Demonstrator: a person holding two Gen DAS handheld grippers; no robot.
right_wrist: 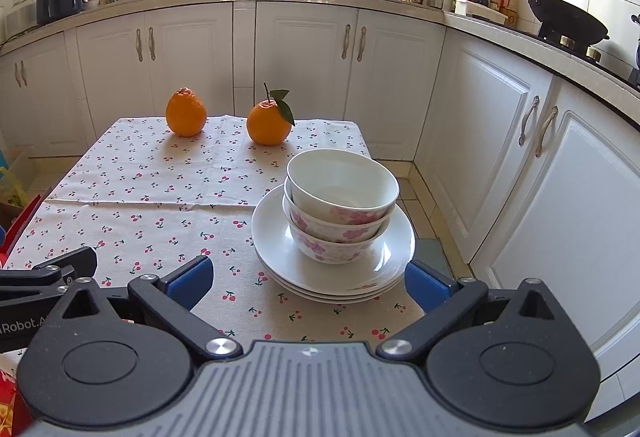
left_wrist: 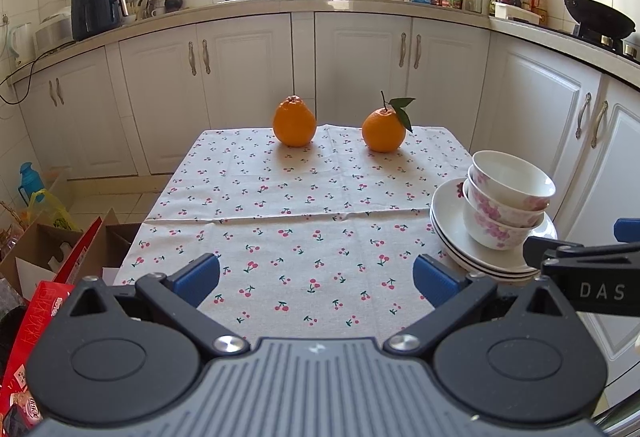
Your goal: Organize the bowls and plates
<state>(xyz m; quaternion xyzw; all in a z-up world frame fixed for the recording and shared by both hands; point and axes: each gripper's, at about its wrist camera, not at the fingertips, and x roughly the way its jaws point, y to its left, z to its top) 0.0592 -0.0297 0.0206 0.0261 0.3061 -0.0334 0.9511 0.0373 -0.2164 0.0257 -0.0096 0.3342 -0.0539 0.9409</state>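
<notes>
- Kitchen cabinets and a cluttered counter ring a small table (left_wrist: 280, 205) covered in a cherry-print cloth; two oranges (left_wrist: 295, 122) sit near its far edge.
- All the crockery is gathered at the table's right side: three bowls (right_wrist: 340, 205) nested one inside another stand upright on a stack of plates (right_wrist: 280, 249), which seems to hold three.
- Left gripper (left_wrist: 317, 279): fingers spread wide, nothing between them, over bare cloth. From it the stack lies off to the right and slightly ahead.
- Right gripper (right_wrist: 308, 283): fingers also spread wide and holding nothing. The plates sit straight ahead of it, their near rim just beyond the blue pads (right_wrist: 426, 289) and roughly centred between them.
- Judgement: the right gripper is much the nearer and already faces the stack, so any lift or shift of the pile falls to it; the left would have to cross rightwards first.
- Round plates give no preferred axis; the near rim is the obvious edge to take.
</notes>
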